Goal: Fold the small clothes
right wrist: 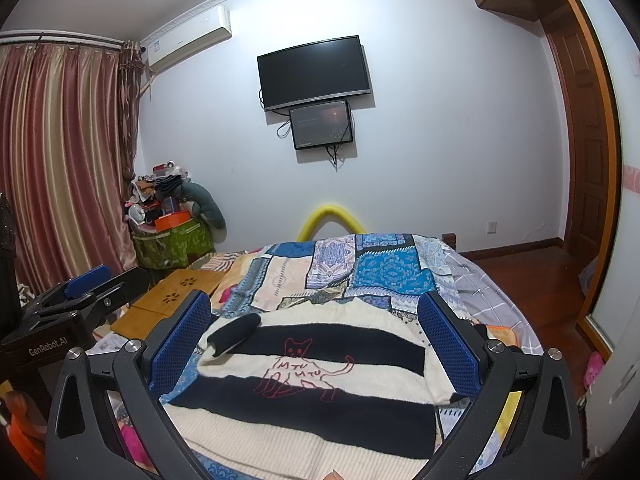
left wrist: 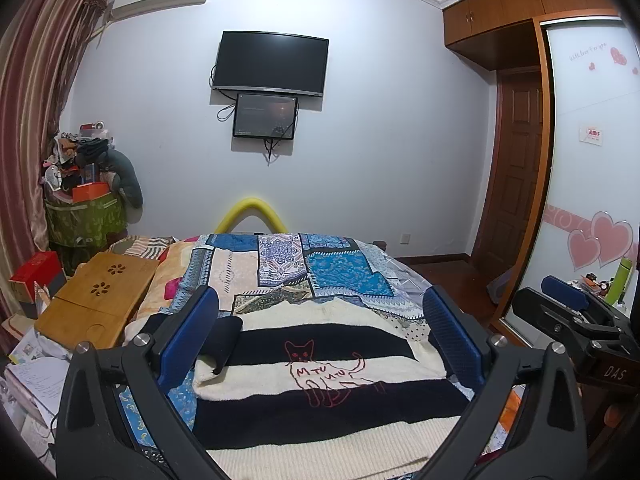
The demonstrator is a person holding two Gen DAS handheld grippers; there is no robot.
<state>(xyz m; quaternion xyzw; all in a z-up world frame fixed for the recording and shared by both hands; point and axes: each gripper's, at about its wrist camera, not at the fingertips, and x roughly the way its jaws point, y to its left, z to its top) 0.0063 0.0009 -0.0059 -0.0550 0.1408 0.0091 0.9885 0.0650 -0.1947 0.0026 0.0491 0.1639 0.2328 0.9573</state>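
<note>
Bamboo lap tray with flower cutouts (left wrist: pixel 96 300) sat far left on bed, beside pillows. Left tool (left wrist: pixel 320 340) hung over bed, blue pads wide apart, gripping nothing. Cream-and-black striped knit sweater with red cat outline (left wrist: pixel 320 380) lay flat mid-bed on blue patchwork bedspread (left wrist: pixel 332 272), one black-cuffed sleeve (left wrist: pixel 226 338) folded across its left side. Right tool (right wrist: pixel 316 344) above same sweater, pads also spread, empty. Wall-mounted black TV (right wrist: pixel 314 72) straight ahead, wooden wardrobe (left wrist: pixel 516 20) off right.
</note>
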